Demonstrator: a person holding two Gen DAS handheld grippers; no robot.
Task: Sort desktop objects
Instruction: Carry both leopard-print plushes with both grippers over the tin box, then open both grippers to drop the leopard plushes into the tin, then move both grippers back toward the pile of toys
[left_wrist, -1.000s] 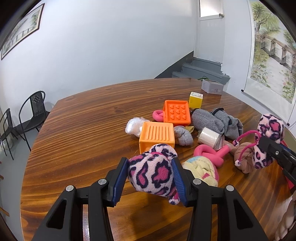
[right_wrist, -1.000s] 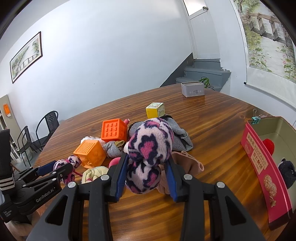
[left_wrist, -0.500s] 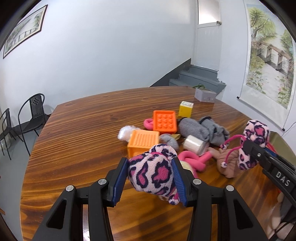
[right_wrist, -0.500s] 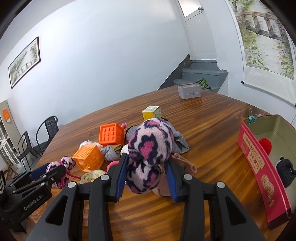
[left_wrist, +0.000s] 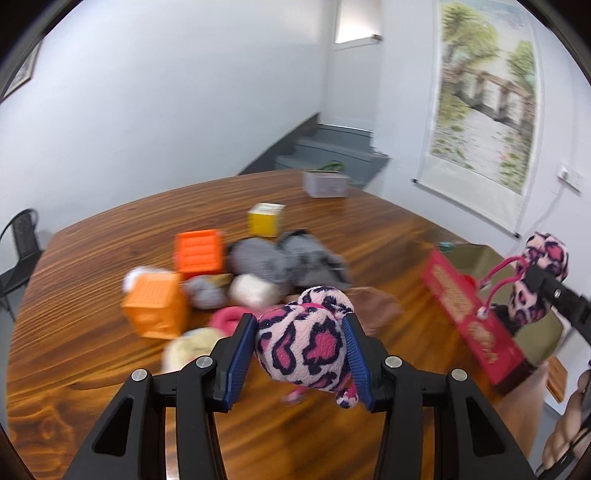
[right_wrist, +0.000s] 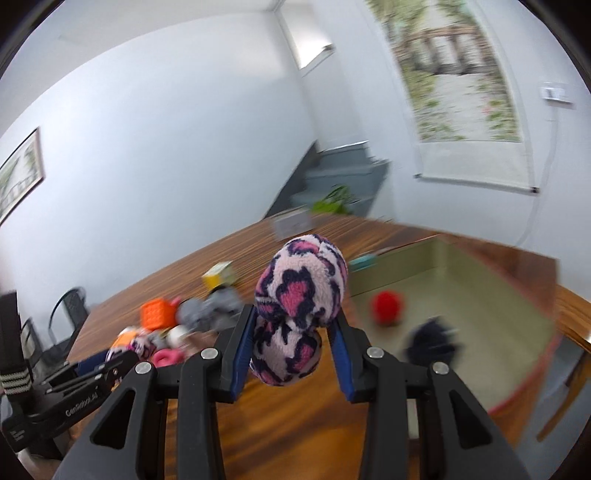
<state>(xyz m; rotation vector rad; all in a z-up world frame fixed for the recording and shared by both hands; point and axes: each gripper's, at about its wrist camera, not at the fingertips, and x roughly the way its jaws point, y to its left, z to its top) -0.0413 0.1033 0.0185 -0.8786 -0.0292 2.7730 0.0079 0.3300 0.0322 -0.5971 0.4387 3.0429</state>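
Note:
My left gripper (left_wrist: 301, 354) is shut on a pink leopard-print plush piece (left_wrist: 306, 343), held above the wooden table (left_wrist: 92, 258). My right gripper (right_wrist: 290, 350) is shut on a second pink leopard-print plush piece (right_wrist: 299, 295), raised near the open box (right_wrist: 480, 314). The right gripper and its plush (left_wrist: 543, 273) also show at the right of the left wrist view, over the box with the red side panel (left_wrist: 469, 314). The box holds a red ball (right_wrist: 386, 308) and a dark fuzzy thing (right_wrist: 430, 341).
A pile on the table: two orange cubes (left_wrist: 155, 306) (left_wrist: 199, 251), a yellow box (left_wrist: 266, 219), grey socks (left_wrist: 288, 258), a white roll (left_wrist: 251, 291), a pink ring toy (left_wrist: 229, 319), a cream cloth (left_wrist: 188, 350), a brown cloth (left_wrist: 376, 306). A grey box (left_wrist: 327, 184) stands far back.
Both grippers have swung right towards the box, each still holding its plush piece. The right gripper has risen and now faces the box interior.

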